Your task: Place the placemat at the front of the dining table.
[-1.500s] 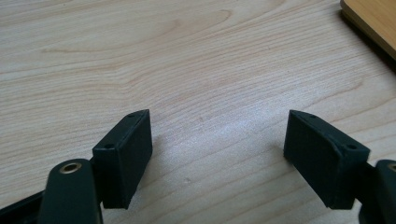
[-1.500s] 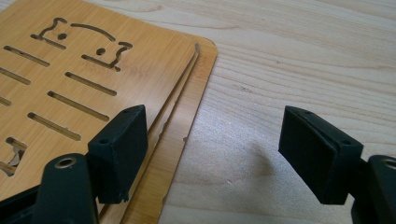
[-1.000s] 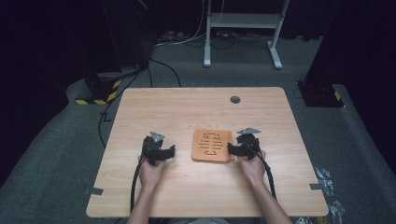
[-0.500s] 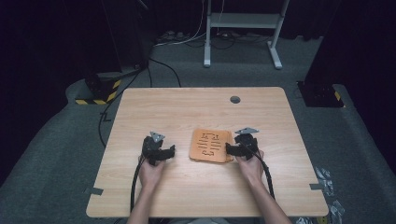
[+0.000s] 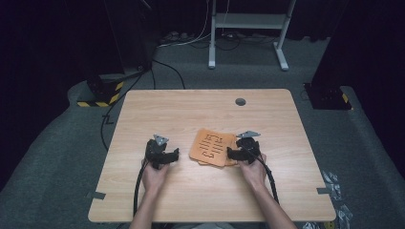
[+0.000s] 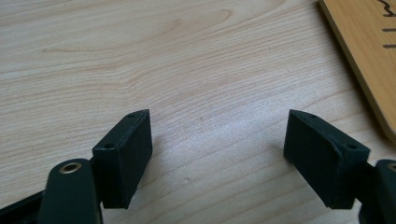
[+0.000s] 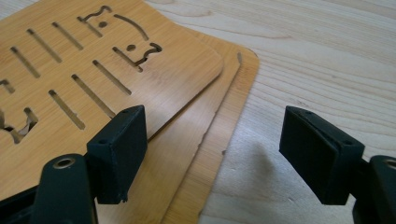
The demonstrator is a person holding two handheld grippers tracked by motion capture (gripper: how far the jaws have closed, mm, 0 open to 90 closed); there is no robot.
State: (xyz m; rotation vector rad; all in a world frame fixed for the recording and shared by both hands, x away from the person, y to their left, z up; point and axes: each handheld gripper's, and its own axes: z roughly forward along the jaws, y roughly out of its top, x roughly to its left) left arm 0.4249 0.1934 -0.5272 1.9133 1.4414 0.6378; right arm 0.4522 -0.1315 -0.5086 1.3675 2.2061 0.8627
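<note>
We are at the approach step: our right gripper [image 5: 235,153] sits at the 3 o'clock edge of the stacked wooden boards [image 5: 213,147], which lie just right of the middle of the table [image 5: 181,114], and its jaws stand wide with nothing between the pads. In the right gripper view one jaw hangs over the slotted top board [image 7: 107,70] and the other over bare wood, so we judge the next move calls for sliding a jaw under a board's edge (thin, flat, easy to skid) before closing. Our left gripper [image 5: 168,156], at 9 o'clock of the boards and apart from them, is also spread wide and empty. How many boards are stacked is hard to tell; the lower layers show only as slivers.
</note>
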